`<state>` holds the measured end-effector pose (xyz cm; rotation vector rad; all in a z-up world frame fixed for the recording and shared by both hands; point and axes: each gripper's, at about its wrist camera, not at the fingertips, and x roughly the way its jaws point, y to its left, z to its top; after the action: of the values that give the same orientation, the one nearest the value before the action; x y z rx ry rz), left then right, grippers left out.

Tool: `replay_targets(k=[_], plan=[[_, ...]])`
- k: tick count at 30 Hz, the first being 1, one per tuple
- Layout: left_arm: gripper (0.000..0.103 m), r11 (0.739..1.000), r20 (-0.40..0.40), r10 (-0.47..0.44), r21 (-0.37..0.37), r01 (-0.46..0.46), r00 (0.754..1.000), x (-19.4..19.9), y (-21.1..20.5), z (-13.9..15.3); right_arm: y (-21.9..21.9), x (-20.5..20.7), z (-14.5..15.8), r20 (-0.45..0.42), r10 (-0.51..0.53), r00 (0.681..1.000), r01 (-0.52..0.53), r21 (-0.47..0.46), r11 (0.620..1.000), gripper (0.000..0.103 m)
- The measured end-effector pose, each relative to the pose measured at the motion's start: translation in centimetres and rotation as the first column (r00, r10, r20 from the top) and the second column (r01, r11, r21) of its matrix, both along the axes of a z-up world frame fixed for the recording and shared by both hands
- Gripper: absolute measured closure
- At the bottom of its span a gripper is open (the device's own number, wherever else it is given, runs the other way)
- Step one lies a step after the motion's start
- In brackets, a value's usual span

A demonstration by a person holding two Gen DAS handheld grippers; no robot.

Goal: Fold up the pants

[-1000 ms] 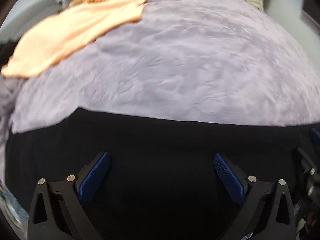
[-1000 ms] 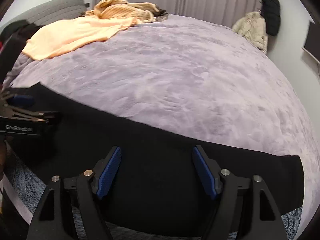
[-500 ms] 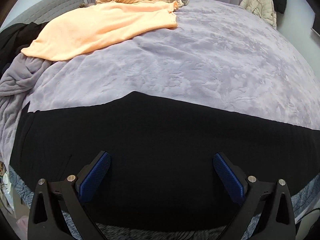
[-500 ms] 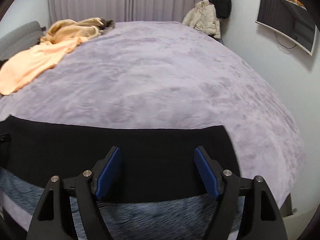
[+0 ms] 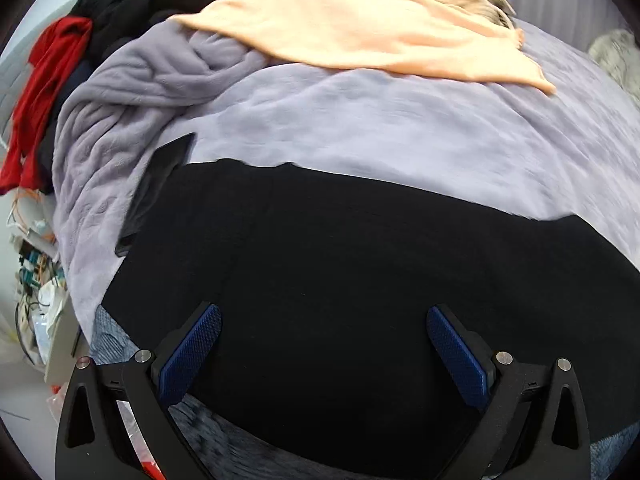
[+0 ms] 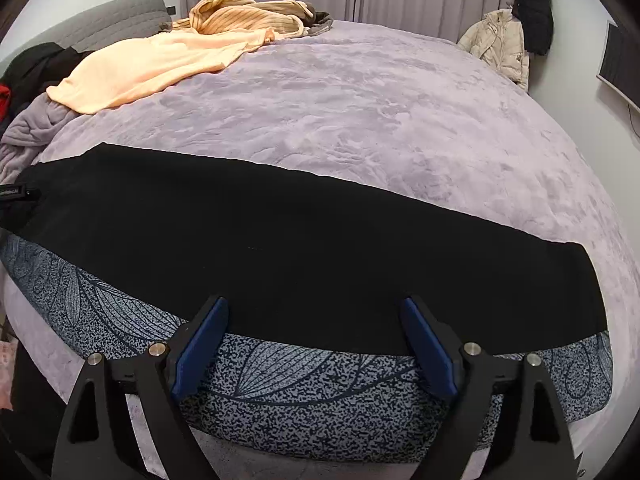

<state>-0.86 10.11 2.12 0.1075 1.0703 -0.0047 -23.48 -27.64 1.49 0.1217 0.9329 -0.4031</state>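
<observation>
Black pants (image 6: 304, 240) lie flat in a long band across the near edge of the lilac bed (image 6: 380, 112). In the left wrist view the pants (image 5: 340, 280) fill the lower half, with one end near the bed's left side. My left gripper (image 5: 324, 344) hovers over that end, jaws wide apart and nothing between the blue pads. My right gripper (image 6: 316, 336) hangs above the pants' near edge, its jaws opening, pads clear of the cloth. A bit of the left gripper (image 6: 16, 194) shows at the far left of the right wrist view.
A peach garment (image 6: 152, 68) and a striped tan one (image 6: 248, 12) lie at the bed's far left. Red and black clothes (image 5: 48, 80) pile beside a bunched grey blanket (image 5: 132, 92). A patterned sheet (image 6: 320, 388) covers the mattress side. Jackets (image 6: 504, 44) hang on the right wall.
My left gripper has swung leftward along the pants to their left end and rolled. My right gripper went right, then came back left, and its jaws stand wider. The pants lie flat.
</observation>
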Motion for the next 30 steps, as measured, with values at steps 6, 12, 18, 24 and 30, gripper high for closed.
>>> replay_targets(k=[6,12,18,24,30], plan=[[0.000,0.999,0.030,-0.033,-0.029,0.034,0.999,-1.7,-0.1,0.6,-0.6,-0.6,0.5,-0.001,-0.066,0.998,0.066,0.019,0.998,0.011],[0.000,0.979,0.006,-0.178,-0.103,0.178,0.984,-9.1,-5.6,1.4,5.2,0.7,2.6,0.055,0.107,0.993,-0.109,0.049,0.993,0.011],[0.000,0.904,0.025,-0.427,0.031,0.426,0.904,-15.0,-14.6,1.0,10.2,2.9,-0.1,-0.045,0.261,0.964,-0.263,-0.043,0.964,0.011],[0.000,0.930,-0.039,-0.366,-0.054,0.364,0.930,-12.9,-11.8,0.1,3.9,-1.6,-0.2,-0.036,0.131,0.991,-0.133,-0.039,0.990,0.011],[0.000,0.956,-0.049,-0.294,-0.021,0.293,0.955,-11.7,-9.2,-0.1,-4.6,-7.6,0.7,-0.033,-0.097,0.995,0.096,-0.015,0.995,0.010]])
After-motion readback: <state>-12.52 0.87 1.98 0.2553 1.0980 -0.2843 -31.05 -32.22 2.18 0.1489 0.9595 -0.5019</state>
